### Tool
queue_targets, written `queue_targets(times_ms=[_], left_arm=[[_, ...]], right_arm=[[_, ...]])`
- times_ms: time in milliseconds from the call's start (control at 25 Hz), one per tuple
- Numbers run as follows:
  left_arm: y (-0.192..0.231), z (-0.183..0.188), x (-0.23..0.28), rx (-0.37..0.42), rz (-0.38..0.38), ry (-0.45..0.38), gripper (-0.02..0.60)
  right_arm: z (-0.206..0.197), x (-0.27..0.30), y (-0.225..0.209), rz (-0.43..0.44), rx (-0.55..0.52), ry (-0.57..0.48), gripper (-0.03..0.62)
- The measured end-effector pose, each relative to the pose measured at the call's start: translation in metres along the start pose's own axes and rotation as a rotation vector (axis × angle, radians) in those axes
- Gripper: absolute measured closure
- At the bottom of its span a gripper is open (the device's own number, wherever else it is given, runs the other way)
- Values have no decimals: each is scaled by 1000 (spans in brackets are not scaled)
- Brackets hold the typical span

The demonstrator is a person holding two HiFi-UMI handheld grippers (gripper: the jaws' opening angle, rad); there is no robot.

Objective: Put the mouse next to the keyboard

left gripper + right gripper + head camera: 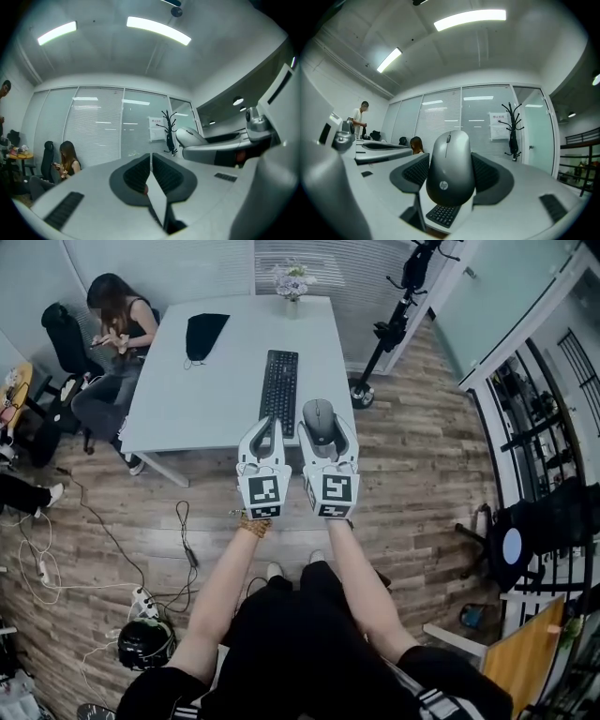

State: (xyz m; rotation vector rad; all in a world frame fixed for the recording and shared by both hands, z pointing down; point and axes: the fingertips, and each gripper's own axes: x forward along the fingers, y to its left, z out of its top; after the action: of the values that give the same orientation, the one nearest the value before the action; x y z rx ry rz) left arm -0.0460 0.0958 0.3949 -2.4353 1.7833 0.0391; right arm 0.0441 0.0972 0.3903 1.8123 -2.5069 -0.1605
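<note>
A grey mouse (319,417) is held between the fingers of my right gripper (320,424), just right of the black keyboard's (279,384) near end. In the right gripper view the mouse (451,165) fills the gap between the ribbed pads (489,174), lifted above the table, with keyboard keys (443,215) showing beneath it. My left gripper (268,425) hovers over the keyboard's near end, shut with nothing in it. The left gripper view shows its jaws (151,172) pressed together, and the mouse (189,137) off to the right.
On the white table (225,390) lie a black cloth (204,333) at the far left and a flower vase (292,283) at the far edge. A seated person (117,338) is at the table's left. A black stand (397,310) rises at the right; cables and a helmet (145,644) lie on the floor.
</note>
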Motion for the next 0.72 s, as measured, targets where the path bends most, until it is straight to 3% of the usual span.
queue_targets(times_ms=[720], left_arm=[[3, -17, 83, 23, 38, 30, 558]], right_arm=[[-19, 81, -44, 56, 20, 4, 313]])
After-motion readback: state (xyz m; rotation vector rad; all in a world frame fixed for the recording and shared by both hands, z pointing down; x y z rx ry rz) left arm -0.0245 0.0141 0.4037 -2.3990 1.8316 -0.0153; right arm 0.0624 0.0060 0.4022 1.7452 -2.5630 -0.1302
